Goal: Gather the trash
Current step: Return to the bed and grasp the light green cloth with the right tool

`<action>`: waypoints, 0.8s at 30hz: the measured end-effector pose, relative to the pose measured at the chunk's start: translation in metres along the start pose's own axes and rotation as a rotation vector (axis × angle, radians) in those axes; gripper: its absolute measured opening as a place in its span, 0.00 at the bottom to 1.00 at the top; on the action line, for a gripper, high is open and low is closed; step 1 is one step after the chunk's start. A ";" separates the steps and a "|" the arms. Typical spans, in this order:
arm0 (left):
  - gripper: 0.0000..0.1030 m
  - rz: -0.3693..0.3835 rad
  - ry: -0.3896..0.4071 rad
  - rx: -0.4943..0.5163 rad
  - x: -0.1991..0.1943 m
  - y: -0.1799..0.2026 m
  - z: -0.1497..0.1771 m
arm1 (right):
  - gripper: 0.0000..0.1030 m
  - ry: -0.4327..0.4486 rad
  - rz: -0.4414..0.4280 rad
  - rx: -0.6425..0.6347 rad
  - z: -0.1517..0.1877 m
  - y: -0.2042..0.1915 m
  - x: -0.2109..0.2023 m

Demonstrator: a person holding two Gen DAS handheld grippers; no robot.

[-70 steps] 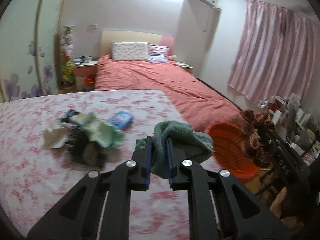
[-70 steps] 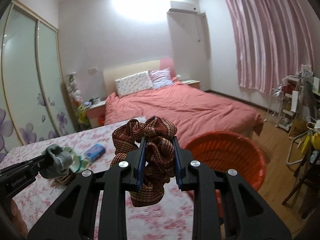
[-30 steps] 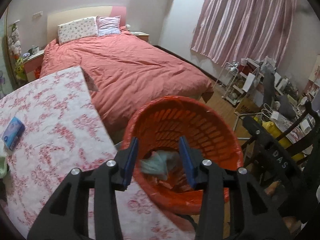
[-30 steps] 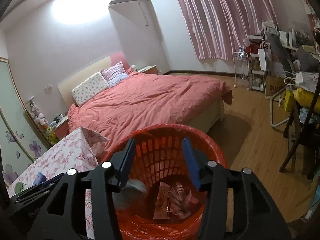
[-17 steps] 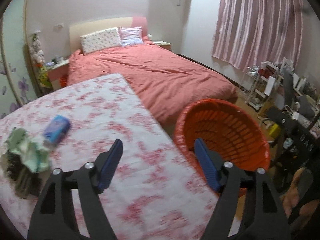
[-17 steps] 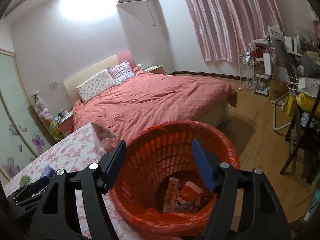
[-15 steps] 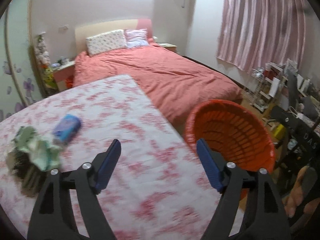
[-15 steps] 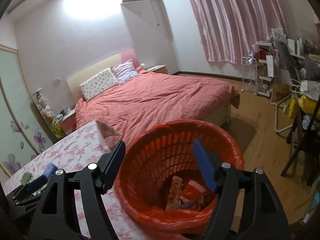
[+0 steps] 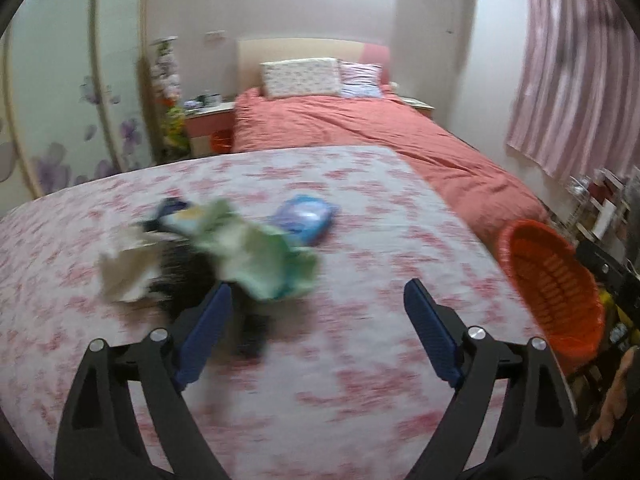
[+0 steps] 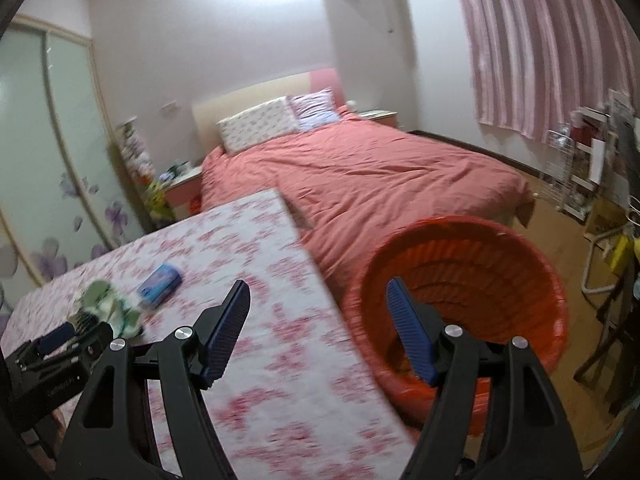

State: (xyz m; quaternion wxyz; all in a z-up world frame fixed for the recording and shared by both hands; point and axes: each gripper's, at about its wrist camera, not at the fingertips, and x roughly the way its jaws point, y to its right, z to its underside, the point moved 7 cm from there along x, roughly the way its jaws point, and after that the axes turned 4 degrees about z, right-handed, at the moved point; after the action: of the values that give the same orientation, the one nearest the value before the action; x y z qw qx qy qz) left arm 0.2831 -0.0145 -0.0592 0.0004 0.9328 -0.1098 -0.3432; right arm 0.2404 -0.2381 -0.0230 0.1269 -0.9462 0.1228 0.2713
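A heap of trash lies on the floral-covered table (image 9: 320, 380): a pale green cloth (image 9: 256, 256), crumpled white paper (image 9: 124, 268), something black (image 9: 188, 280) and a blue packet (image 9: 304, 218). My left gripper (image 9: 318, 284) hovers just short of the heap. Its jaws are opening wide, with nothing between them. The orange basket (image 9: 552, 280) stands off the table's right edge. In the right wrist view my right gripper (image 10: 318, 283) is open and empty, over the table's edge beside the basket (image 10: 480, 276). The heap (image 10: 108, 308) and the packet (image 10: 160, 278) lie to its far left.
A bed with a salmon cover (image 9: 380, 128) stands behind the table, with a nightstand (image 9: 208, 120) and flowered sliding doors (image 9: 60, 100) to its left. Pink curtains (image 10: 540, 40), cluttered shelves (image 10: 580, 160) and wooden floor (image 10: 560, 216) are on the right.
Both grippers let their cloth items drop into the basket and opened. They then swung left, away from the basket and back over the table toward the heap.
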 end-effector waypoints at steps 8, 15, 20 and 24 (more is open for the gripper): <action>0.86 -0.144 -0.008 -0.108 -0.011 -0.105 0.015 | 0.68 -0.059 -0.110 -0.125 0.019 -0.085 0.012; 0.86 -0.204 -0.015 -0.176 -0.015 -0.171 0.023 | 0.68 -0.131 -0.205 -0.172 0.034 -0.153 0.040; 0.86 -0.194 -0.022 -0.205 -0.011 -0.194 0.025 | 0.68 -0.198 -0.221 -0.151 0.041 -0.181 0.073; 0.83 -0.186 -0.041 -0.206 -0.002 -0.204 0.026 | 0.67 -0.219 -0.205 -0.158 0.044 -0.193 0.089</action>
State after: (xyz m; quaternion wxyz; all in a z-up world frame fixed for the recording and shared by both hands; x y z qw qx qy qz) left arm 0.3067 0.1866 -0.0938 0.0621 0.9269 0.0130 -0.3700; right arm 0.3507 -0.0577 -0.0742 0.0919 -0.9256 -0.0107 0.3669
